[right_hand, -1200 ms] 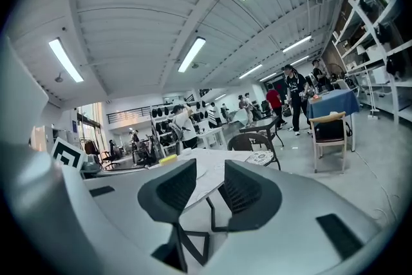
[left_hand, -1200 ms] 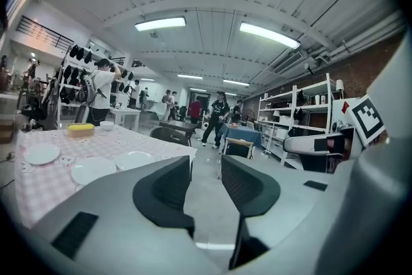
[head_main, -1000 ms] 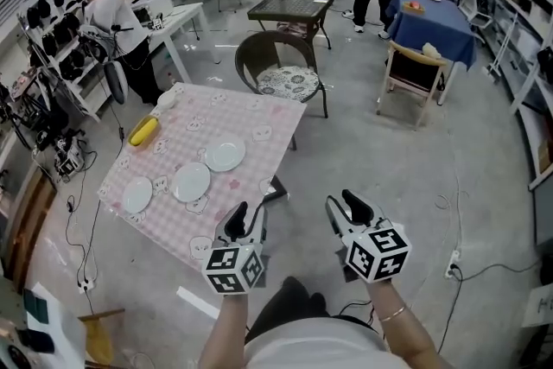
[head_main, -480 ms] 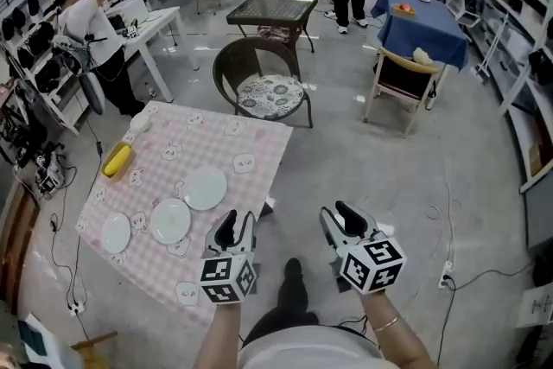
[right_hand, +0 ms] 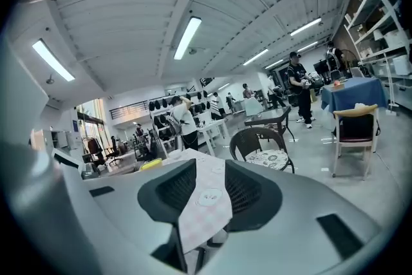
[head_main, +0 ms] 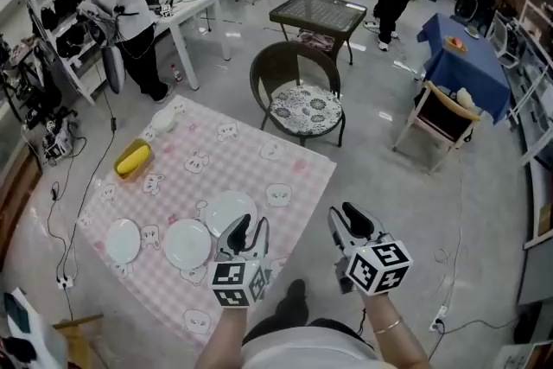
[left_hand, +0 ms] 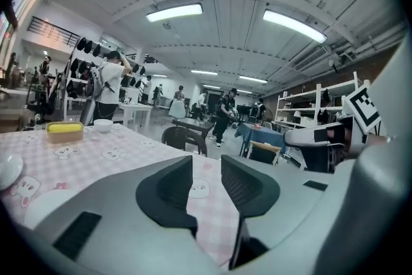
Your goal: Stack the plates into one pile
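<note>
Plainly nothing is stacked yet: the small plate (head_main: 123, 239), the middle plate (head_main: 187, 244) and the largest plate (head_main: 226, 210) lie flat and apart in a row along the near side of the table (head_main: 259, 177), on its pink checked cloth. The left gripper (head_main: 251, 225) hangs just beside the largest plate, jaws apart with only cloth showing between them. The right gripper (head_main: 346, 219) sits off the table's near corner. Its jaws have just been closing a little but stand apart with nothing in them.

Several things could go wrong, I judge. The plates lie flush on soft cloth, so a jaw pushed under a rim may snag and drag the cloth, shifting the other plates. A pinch on a thin glazed rim can slip, and a plate this near the edge could slide off. Setting a wider plate on the small one would leave a pile that rocks, so the largest probably belongs at the bottom.

Counted: three plates, two grippers, one table. Further back there is one yellow block (head_main: 132, 158), one white bowl (head_main: 162, 118) and one wicker chair (head_main: 302, 99) just past the table.
</note>
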A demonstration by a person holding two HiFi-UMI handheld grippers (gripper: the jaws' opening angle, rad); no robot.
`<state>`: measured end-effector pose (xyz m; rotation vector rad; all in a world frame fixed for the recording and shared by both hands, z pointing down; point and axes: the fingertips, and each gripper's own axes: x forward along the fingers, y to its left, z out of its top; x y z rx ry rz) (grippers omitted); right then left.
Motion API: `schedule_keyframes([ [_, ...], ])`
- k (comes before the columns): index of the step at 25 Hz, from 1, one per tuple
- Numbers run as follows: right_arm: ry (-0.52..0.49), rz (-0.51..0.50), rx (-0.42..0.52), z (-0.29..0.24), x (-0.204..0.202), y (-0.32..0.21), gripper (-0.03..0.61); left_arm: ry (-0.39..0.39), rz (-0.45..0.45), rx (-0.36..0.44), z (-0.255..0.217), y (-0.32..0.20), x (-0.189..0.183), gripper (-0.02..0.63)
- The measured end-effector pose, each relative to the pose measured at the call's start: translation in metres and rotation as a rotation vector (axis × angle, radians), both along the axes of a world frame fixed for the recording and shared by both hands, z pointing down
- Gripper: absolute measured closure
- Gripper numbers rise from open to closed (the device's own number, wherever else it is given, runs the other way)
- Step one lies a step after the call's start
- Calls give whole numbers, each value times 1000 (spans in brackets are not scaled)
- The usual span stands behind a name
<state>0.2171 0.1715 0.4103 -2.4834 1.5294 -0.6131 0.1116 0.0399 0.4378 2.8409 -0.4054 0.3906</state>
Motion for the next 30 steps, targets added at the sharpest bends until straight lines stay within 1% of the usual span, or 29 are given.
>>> schedule_keyframes([
  [6,-5,-106,-20,1,3,-78,454,-17,-73,-10,7,-57,-5,460],
  [9,-5,-188,-34,1,-2,-113,454,-26,-143,-21,9,-80,-17,462],
  [14,-23,-322,-56,11,-12,-167,458,-42,-281,-30,15,-117,-42,468],
  [21,-48,-559,-51,20,-40,-246,462,-75,-511,-19,21,-157,-83,476],
  [25,-58,-719,-51,26,-63,-283,462,-97,-669,-19,24,-168,-114,476],
  [30,-67,-833,-66,35,-73,-301,462,-122,-812,-41,32,-164,-137,477],
])
